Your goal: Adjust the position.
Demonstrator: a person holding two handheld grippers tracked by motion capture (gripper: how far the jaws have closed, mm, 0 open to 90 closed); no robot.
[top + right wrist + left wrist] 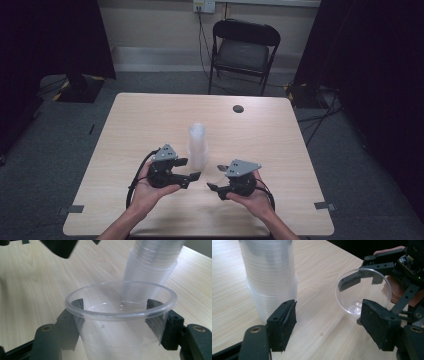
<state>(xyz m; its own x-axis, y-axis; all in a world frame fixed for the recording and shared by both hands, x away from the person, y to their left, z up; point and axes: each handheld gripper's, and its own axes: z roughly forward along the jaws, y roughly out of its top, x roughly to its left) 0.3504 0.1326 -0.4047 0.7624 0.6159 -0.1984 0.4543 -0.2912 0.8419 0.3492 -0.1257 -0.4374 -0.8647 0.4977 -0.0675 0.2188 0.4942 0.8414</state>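
From the high view, the cup stack (197, 145) stands mid-surface (150, 120) between both claws. In the left gripper view, the left claw (327, 320) is spread, empty. In the right gripper view, the right claw (115, 315) pinches a single clear cup (120, 322); squeezing harder could buckle its thin wall.

Cup stack (197, 145) mid-table (150, 120), single cup (120, 322) to its right, chair (242, 52) behind
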